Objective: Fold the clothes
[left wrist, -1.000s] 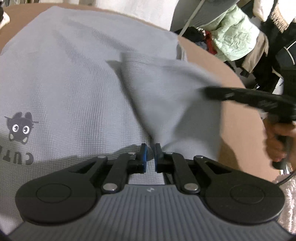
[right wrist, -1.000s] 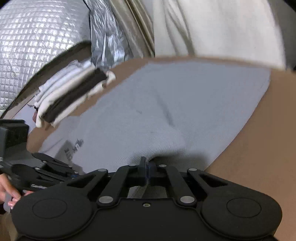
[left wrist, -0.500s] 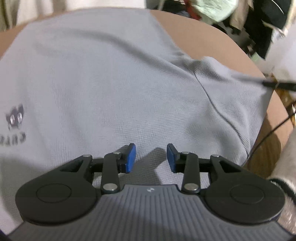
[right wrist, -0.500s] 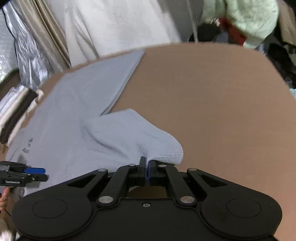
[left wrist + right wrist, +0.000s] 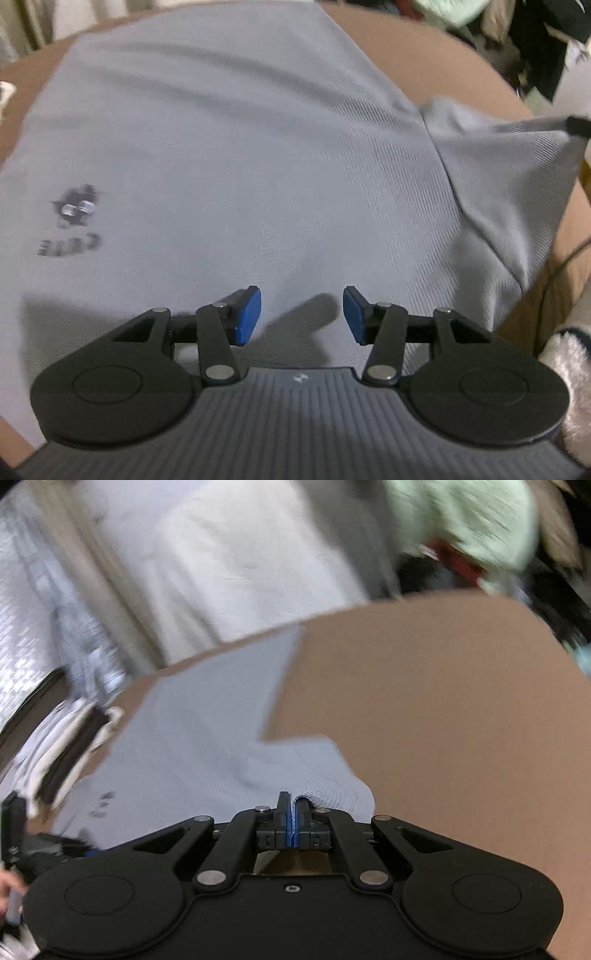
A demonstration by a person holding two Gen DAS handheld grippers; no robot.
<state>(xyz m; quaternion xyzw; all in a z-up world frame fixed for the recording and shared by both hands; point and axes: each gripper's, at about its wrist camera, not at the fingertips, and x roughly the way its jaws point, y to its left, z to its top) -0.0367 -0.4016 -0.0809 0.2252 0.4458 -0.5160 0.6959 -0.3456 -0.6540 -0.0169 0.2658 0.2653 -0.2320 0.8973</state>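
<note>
A grey T-shirt (image 5: 240,155) with a small black cat print (image 5: 75,206) lies spread on the brown table (image 5: 436,66). My left gripper (image 5: 302,314) is open and empty, just above the shirt's body. My right gripper (image 5: 293,814) is shut on the shirt's sleeve (image 5: 317,775) and holds it out sideways over the table (image 5: 461,720). In the left wrist view the sleeve (image 5: 509,177) is stretched to the right, with the right gripper's tip (image 5: 578,125) at its end.
A stack of folded white and black clothes (image 5: 70,746) lies at the table's far left in the right wrist view. White fabric (image 5: 240,561) and a pale green garment (image 5: 461,524) hang behind the table. A pile of clothes (image 5: 535,37) lies beyond the table's right edge.
My left gripper let go of the sleeve, opened wide and pulled back over the shirt's body. My right gripper pulled the sleeve outward to the right, unfolding it flat.
</note>
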